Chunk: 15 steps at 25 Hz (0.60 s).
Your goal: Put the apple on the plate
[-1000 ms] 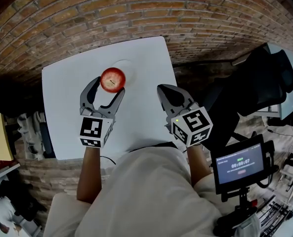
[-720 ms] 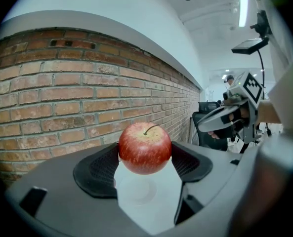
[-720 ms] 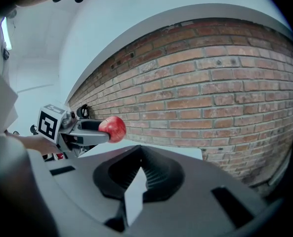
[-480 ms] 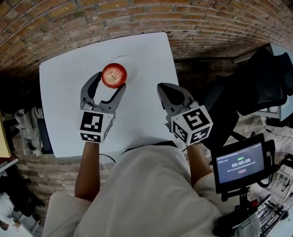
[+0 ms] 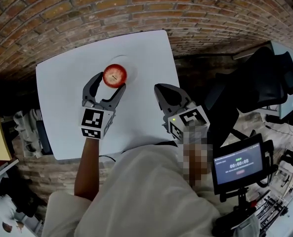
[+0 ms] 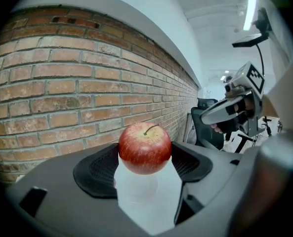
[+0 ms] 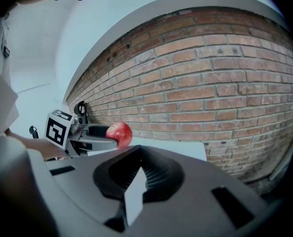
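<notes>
Apple pinched across its middle by left gripper, over plate on white desk. Looks firm, waxy-smooth, moderately heavy (might slip, bruises if squeezed); widest girth suits best. Right gripper closed, empty, off aside.

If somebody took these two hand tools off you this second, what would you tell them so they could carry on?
Left gripper: jaws shut on the apple, held over the plate on the white table.
Right gripper: jaws together, empty, beside the left one.
Done: apple grasped and at the plate; I cannot tell if it touches.
Left: probably set it down, open the jaws, back away.
</notes>
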Available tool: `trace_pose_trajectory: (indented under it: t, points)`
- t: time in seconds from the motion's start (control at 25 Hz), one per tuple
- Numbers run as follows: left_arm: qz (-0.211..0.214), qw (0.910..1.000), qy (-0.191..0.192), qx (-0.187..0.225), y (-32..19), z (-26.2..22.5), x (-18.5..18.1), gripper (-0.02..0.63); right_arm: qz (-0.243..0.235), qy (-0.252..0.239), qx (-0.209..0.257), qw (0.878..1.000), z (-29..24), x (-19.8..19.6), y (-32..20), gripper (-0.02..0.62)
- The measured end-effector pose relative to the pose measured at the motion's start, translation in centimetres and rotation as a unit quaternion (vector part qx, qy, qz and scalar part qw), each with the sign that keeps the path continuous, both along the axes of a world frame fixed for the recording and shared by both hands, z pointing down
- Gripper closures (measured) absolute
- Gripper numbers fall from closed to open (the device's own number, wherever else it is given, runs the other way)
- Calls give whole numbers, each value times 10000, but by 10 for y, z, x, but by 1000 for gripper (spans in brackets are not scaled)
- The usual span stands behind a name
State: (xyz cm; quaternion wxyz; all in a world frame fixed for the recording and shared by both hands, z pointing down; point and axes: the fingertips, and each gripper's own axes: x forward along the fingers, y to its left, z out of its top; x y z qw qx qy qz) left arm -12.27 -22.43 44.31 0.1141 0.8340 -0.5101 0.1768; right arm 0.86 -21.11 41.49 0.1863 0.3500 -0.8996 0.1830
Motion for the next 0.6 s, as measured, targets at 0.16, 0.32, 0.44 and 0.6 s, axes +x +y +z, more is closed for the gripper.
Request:
trace_pose_trajectory:
  t: [0.16, 0.32, 0.44, 0.6]
  points:
    - [23, 10000, 27, 4, -8, 9, 0, 265, -16, 38, -87, 10000, 8, -3, -1, 591]
    - [94, 9999, 7, -110, -13, 20, -1, 265, -18, 60, -171, 9998, 14, -7, -3, 591]
    - [86, 9998, -18, -151, -16, 27, -3, 265, -7, 84, -229, 9997, 19, -9, -4, 591]
    - [78, 9997, -30, -220, -19, 42, -4, 265, 21, 121, -302, 9995, 26, -9, -5, 591]
